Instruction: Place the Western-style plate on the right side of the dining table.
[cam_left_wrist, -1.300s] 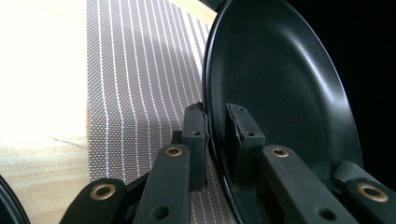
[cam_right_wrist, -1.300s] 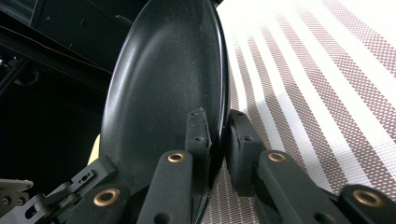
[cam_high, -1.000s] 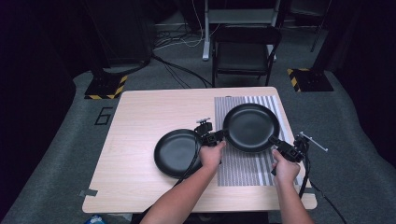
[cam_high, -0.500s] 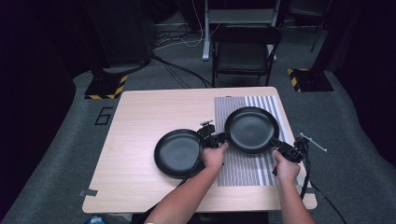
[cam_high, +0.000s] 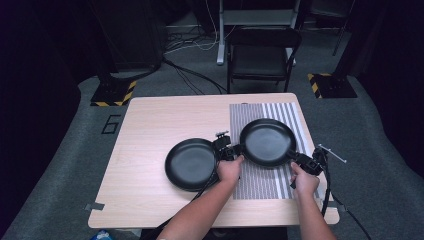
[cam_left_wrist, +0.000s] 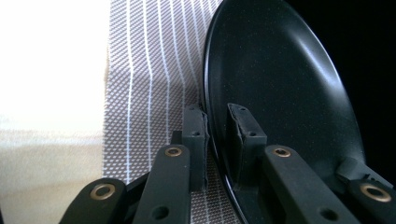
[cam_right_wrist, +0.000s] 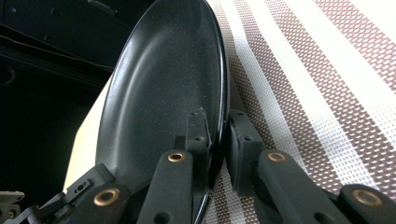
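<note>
Both grippers, left and right, have their jaws clamped on opposite rim edges of the black pan over the striped mat. It looks rigid, slick and fairly heavy, so a two-sided rim hold suits it, just right of the second pan

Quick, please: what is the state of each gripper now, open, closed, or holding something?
Left gripper: closed on the rim of the right pan.
Right gripper: closed on the same pan's rim, opposite side.
</note>
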